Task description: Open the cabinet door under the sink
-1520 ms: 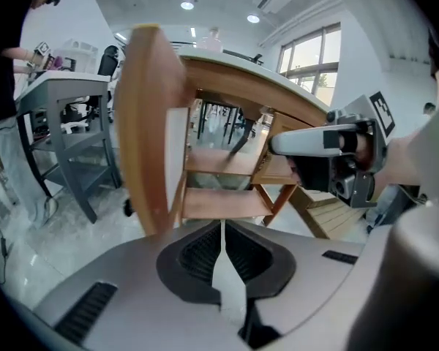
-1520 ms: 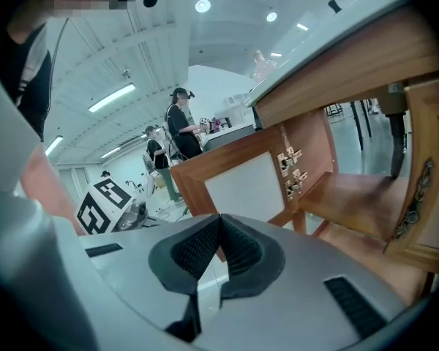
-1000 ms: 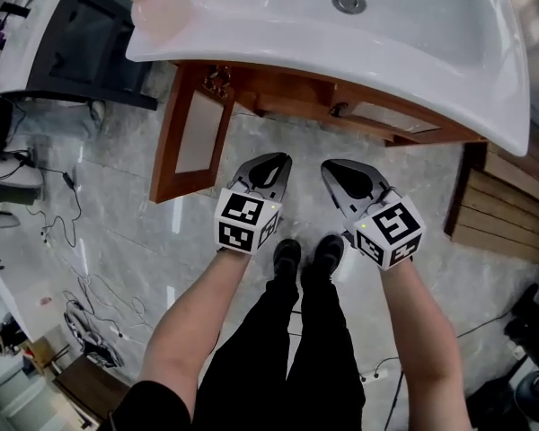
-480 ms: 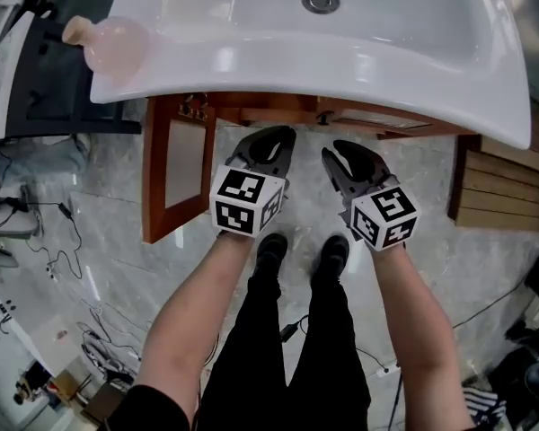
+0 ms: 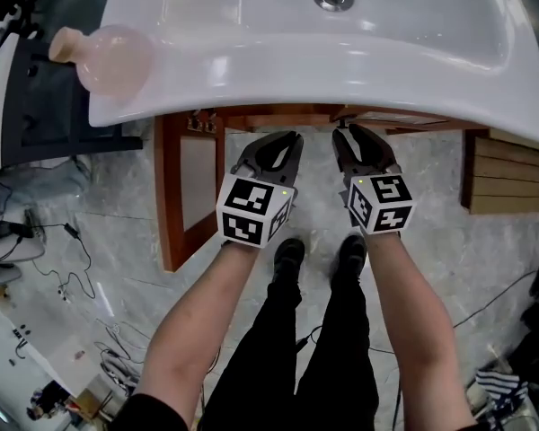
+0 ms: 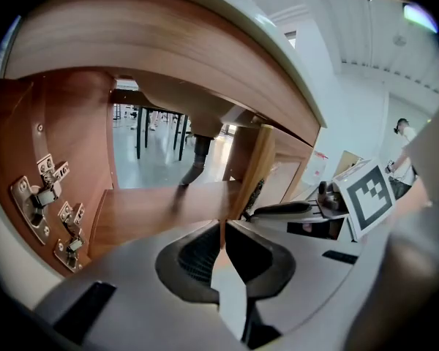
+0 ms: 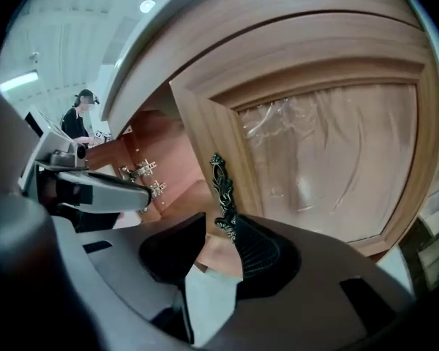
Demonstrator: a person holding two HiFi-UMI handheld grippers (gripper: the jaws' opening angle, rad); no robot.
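Observation:
Under the white sink (image 5: 278, 52) the wooden cabinet's left door (image 5: 187, 191) stands swung open. In the left gripper view its hinges (image 6: 40, 196) and the bare cabinet floor (image 6: 154, 210) show. My left gripper (image 5: 271, 151) (image 6: 221, 229) is shut and empty, pointing into that opening. The right door (image 7: 329, 137), with a translucent panel, is closed. Its dark ornate handle (image 7: 223, 196) reaches down into the gap of my right gripper (image 5: 364, 144) (image 7: 219, 229), whose jaws are opening; the pads do not press on it.
A pink round vase (image 5: 112, 57) sits on the sink's left rim. A wooden slatted panel (image 5: 512, 182) stands at the right. Cables (image 5: 72, 241) lie on the marble floor at the left. The person's shoes (image 5: 287, 254) are just behind the grippers.
Both grippers have moved forward, up to the cabinet under the sink's rim. The right gripper's jaws have opened by the right door's handle. The left gripper stays shut.

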